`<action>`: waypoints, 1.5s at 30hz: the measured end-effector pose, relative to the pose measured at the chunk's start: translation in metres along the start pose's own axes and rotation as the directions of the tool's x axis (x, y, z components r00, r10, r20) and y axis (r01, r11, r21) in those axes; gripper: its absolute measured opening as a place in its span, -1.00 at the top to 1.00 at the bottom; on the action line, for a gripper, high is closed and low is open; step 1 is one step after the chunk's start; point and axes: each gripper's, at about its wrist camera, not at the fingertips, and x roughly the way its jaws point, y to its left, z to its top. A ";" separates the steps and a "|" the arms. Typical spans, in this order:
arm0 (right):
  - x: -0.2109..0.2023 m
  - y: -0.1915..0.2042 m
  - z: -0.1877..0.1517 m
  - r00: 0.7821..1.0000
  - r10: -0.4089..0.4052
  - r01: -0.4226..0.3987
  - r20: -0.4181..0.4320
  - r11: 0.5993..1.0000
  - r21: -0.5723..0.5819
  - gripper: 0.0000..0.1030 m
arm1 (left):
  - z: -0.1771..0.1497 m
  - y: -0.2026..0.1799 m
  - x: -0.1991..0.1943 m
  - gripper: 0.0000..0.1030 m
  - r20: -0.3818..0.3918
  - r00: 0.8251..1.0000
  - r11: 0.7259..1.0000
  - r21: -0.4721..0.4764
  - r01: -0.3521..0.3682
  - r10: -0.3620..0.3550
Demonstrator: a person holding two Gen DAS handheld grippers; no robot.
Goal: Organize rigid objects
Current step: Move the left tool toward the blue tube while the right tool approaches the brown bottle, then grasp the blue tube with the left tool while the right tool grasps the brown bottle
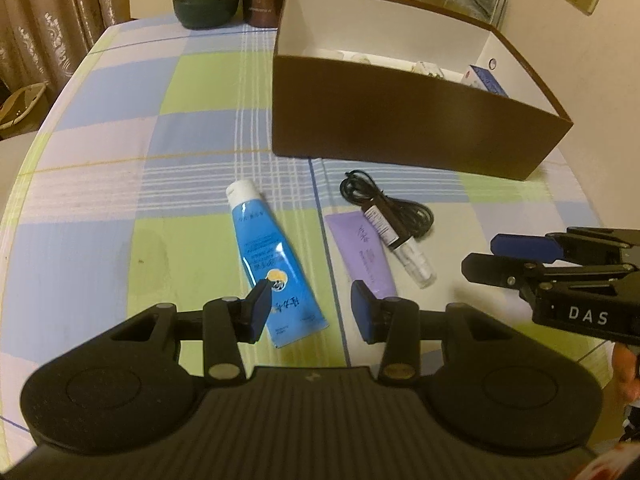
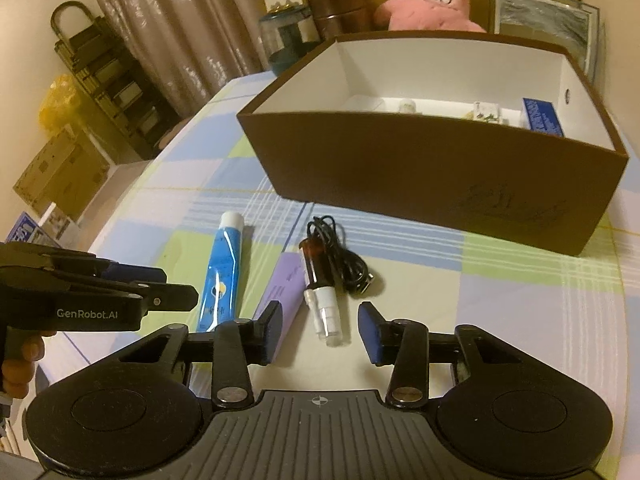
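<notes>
Brown cardboard box (image 2: 420,176) fills the upper right of the right wrist view, its white inside already holding a blue carton (image 2: 542,116) and a few small pale items along the far wall, likely things sorted in already. Below it, on the checked cloth of the table (image 1: 120,184), four loose things lie in a cluster at mid-frame: a blue tube (image 1: 266,264), a purple tube (image 1: 364,252), a clear spray bottle (image 2: 322,292) lying partly across the purple one, and a coiled black cable (image 2: 348,264) touching the bottle's dark end.

Both tools tilt down over this cluster, seemingly lining up a pick each. The left gripper (image 1: 306,310) hovers over the blue tube's flat end, jaws spread, pinching nothing. The right gripper (image 2: 318,332) stands over the spray bottle's clear cap, jaws also apart, the bottle showing in the gap; the pads do not appear to press it yet.
</notes>
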 end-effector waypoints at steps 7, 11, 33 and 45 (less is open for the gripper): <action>0.017 0.003 -0.001 0.999 -0.005 0.004 -0.033 1.000 -0.030 0.28 | -0.005 0.004 0.012 0.22 -0.021 1.000 1.000 0.000 0.000 0.000; 0.030 0.004 -0.001 0.999 -0.010 0.008 -0.053 0.999 -0.051 0.30 | -0.006 0.006 0.021 0.23 -0.030 1.000 1.000 -0.001 0.001 -0.001; 0.085 0.005 0.015 0.995 -0.046 0.034 -0.094 0.993 -0.117 0.50 | 0.006 0.021 0.055 0.14 -0.050 0.999 1.000 -0.028 -0.003 0.002; 0.090 0.005 0.018 0.996 -0.062 0.053 -0.071 0.991 -0.126 0.54 | 0.020 0.026 0.072 0.06 -0.037 0.998 0.998 -0.049 -0.044 0.042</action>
